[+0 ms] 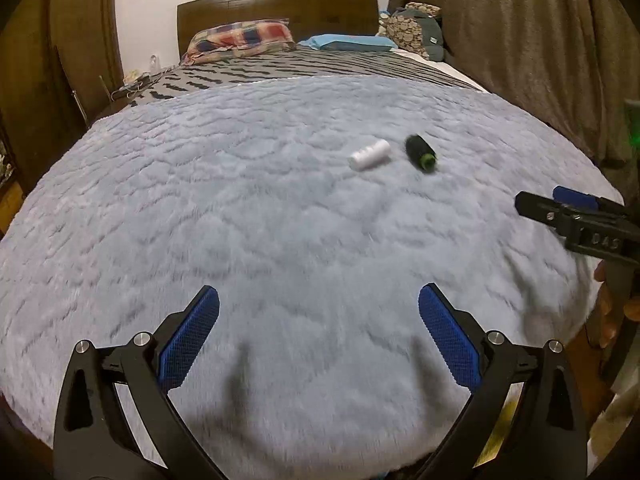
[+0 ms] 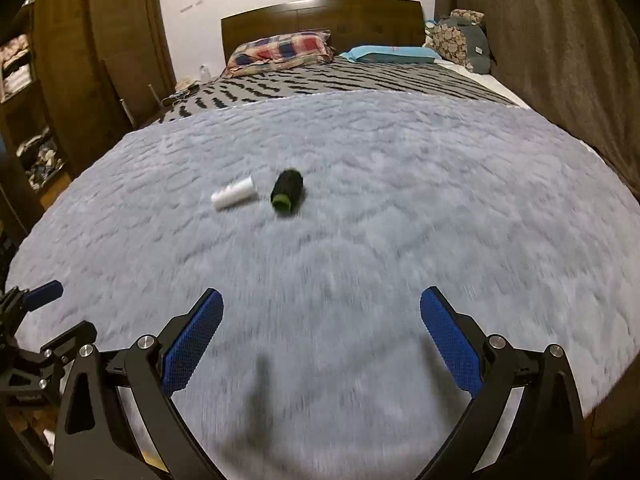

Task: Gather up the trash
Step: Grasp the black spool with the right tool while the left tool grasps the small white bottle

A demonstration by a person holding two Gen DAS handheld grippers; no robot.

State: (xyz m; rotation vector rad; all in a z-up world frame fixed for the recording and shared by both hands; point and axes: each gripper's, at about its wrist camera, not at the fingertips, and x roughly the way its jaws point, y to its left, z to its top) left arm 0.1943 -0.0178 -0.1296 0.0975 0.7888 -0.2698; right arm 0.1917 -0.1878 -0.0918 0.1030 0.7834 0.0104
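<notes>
A white spool (image 1: 369,155) (image 2: 233,195) and a black spool with a green end (image 1: 421,153) (image 2: 287,192) lie side by side on the fluffy grey-blue blanket (image 1: 260,220) (image 2: 400,200). My left gripper (image 1: 319,300) hovers over the blanket's near part, open, nothing between its blue pads. My right gripper (image 2: 322,302) stands open too and holds nothing. Both spools lie well ahead of the fingertips. In the left wrist view the right gripper (image 1: 560,208) shows at the right edge; in the right wrist view the left gripper (image 2: 40,300) shows at the lower left.
The bed carries a grey patterned cover (image 1: 300,68), a plaid pillow (image 1: 240,42) and a blue pillow (image 1: 348,42) by the wooden headboard (image 1: 280,8). Bags (image 1: 416,28) sit at the far right corner. Brown curtains (image 1: 520,40) hang right; a wardrobe (image 2: 80,60) stands left.
</notes>
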